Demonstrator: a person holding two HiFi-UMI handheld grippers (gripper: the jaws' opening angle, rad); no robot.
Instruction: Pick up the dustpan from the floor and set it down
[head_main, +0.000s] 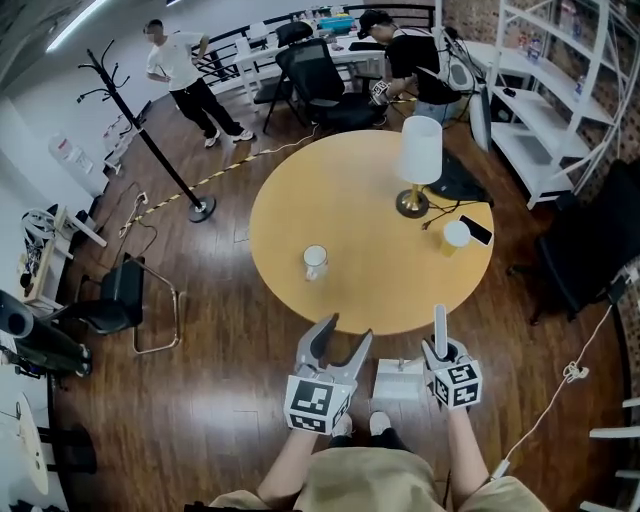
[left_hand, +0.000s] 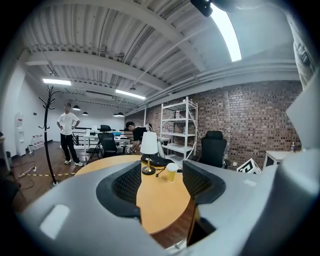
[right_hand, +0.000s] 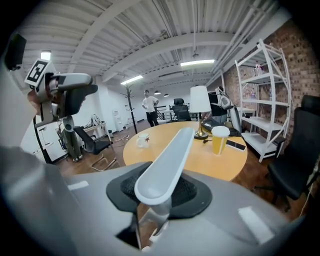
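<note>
The dustpan (head_main: 398, 380) is light grey and hangs just above the dark wood floor, in front of the person's shoes. Its long handle (head_main: 440, 322) stands upright. My right gripper (head_main: 441, 347) is shut on that handle. In the right gripper view the handle (right_hand: 167, 160) runs up and away between the two black pads. My left gripper (head_main: 346, 330) is to the left of the dustpan, apart from it. Its jaws are spread in a V with nothing between them. In the left gripper view its pads (left_hand: 127, 184) frame only the table beyond.
A round wooden table (head_main: 370, 285) stands right ahead, bearing a lamp (head_main: 418, 165), a white mug (head_main: 315, 262), a yellow drink (head_main: 455, 236) and a phone (head_main: 476, 229). A coat rack (head_main: 150, 150) and chair (head_main: 120, 300) stand left, white shelves (head_main: 545, 110) right. Two people are at the back.
</note>
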